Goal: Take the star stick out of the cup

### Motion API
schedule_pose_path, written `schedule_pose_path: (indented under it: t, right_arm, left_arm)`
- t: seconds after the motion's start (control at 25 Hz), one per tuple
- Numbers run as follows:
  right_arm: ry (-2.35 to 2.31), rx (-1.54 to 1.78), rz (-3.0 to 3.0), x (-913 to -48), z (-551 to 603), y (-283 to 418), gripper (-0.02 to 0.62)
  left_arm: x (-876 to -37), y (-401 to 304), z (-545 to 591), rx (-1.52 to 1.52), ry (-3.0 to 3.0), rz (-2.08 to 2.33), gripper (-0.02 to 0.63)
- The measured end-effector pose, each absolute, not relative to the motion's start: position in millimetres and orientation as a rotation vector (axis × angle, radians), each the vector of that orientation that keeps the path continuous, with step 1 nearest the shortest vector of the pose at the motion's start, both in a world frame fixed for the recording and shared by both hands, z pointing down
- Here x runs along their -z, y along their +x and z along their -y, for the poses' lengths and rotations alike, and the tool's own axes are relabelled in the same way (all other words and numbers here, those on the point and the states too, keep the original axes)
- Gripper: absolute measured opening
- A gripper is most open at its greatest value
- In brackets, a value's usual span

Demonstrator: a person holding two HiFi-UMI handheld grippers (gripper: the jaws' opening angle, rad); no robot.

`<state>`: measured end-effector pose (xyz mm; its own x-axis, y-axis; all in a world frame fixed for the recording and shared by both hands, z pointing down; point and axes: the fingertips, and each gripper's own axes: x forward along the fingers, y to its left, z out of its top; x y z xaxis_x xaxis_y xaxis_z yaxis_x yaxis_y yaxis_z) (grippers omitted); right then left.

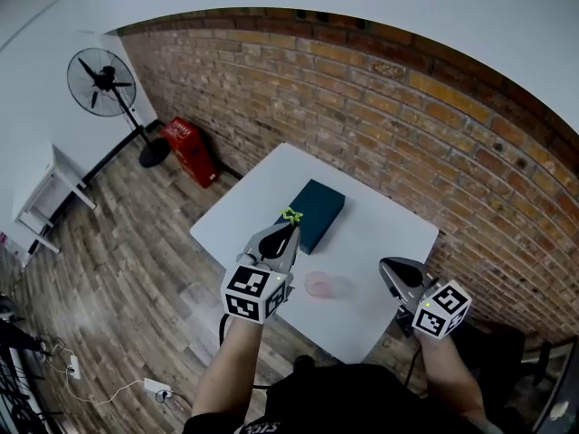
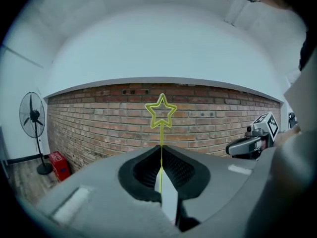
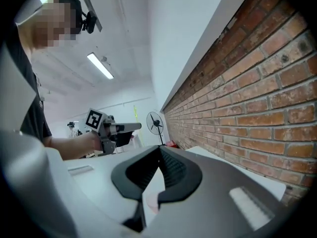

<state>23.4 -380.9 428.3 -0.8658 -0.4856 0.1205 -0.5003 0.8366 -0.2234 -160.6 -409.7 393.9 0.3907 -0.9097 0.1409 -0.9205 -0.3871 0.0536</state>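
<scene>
A thin yellow-green star stick (image 2: 161,111) stands upright from my left gripper (image 2: 161,150), which is shut on its lower stem. In the head view the star stick (image 1: 290,214) and left gripper (image 1: 289,227) hang above the white table (image 1: 380,233), up and to the left of the pink translucent cup (image 1: 318,285). The stick is clear of the cup. My right gripper (image 1: 389,265) hovers to the right of the cup. In its own view the right gripper (image 3: 159,148) has its jaw tips together with nothing held. That view also shows the left gripper (image 3: 124,128).
A dark teal box (image 1: 312,213) lies on the table beyond the cup. A brick wall (image 1: 434,125) runs behind the table. On the wooden floor to the left stand a fan (image 1: 102,81), a red case (image 1: 190,150) and a white rack (image 1: 41,197). A power strip (image 1: 156,387) lies near my feet.
</scene>
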Motion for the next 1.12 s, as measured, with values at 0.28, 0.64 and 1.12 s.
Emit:
schedule_pose_path:
  t: [0.28, 0.64, 1.12]
  right_arm:
    - [0.757, -0.339, 2.977, -424, 389, 4, 0.000]
    - [0.687, -0.224, 2.992, -420, 383, -18, 0.000]
    - [0.789, -0.076, 2.989, -407, 386, -9, -0.002]
  left_arm:
    - [-385, -212, 388, -0.071, 2.412, 1.820, 0.011]
    - [-408, -259, 352, -0.026, 2.249, 1.964, 0.011]
    - [-420, -273, 339, -0.054, 2.181, 2.026, 0.011]
